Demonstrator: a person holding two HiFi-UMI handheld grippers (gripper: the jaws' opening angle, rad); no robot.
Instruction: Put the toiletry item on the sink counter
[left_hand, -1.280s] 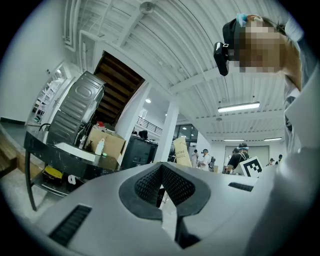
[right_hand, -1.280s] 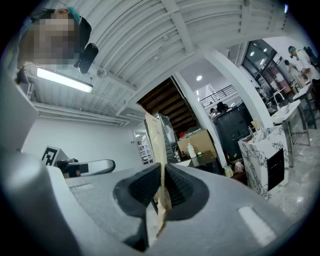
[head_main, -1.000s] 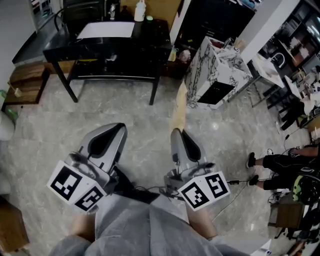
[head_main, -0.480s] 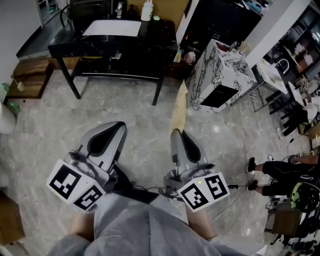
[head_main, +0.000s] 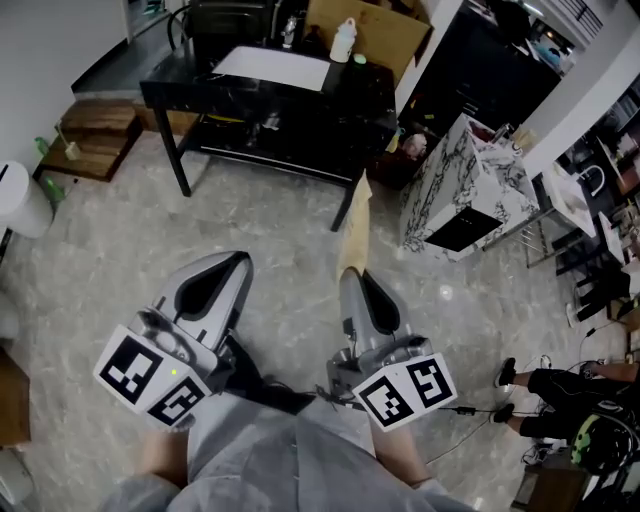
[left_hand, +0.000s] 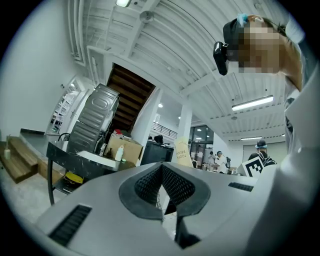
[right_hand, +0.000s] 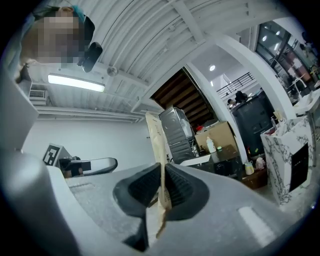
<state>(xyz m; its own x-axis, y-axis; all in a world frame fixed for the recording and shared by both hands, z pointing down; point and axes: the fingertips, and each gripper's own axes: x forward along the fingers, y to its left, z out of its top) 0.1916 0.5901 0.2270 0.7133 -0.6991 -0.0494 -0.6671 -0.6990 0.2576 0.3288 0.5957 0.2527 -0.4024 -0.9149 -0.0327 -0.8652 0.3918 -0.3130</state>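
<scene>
My right gripper is pinching the toiletry item, a flat tan packet, with its 2 ribbed pads closed against the packet's 2 faces. The packet stands on edge between them and sticks out well beyond the tips. From the head view, the right gripper points away from me and the tan packet juts out toward the far side, above the grey marbled floor and apart from all the furniture. My left gripper has its jaws pressed together with nothing between them; only a small diamond-shaped gap shows behind the meeting tips. In the head view the left gripper sits just left of the right one, both of them near me and above my grey clothing. Farther out, a black table stands at the far side with a white sheet and a white bottle on top, and a cardboard box behind it. To the right of the table is a marble-patterned cabinet. Wooden steps and a white bin are at the far left. A person's legs show at the near right.
</scene>
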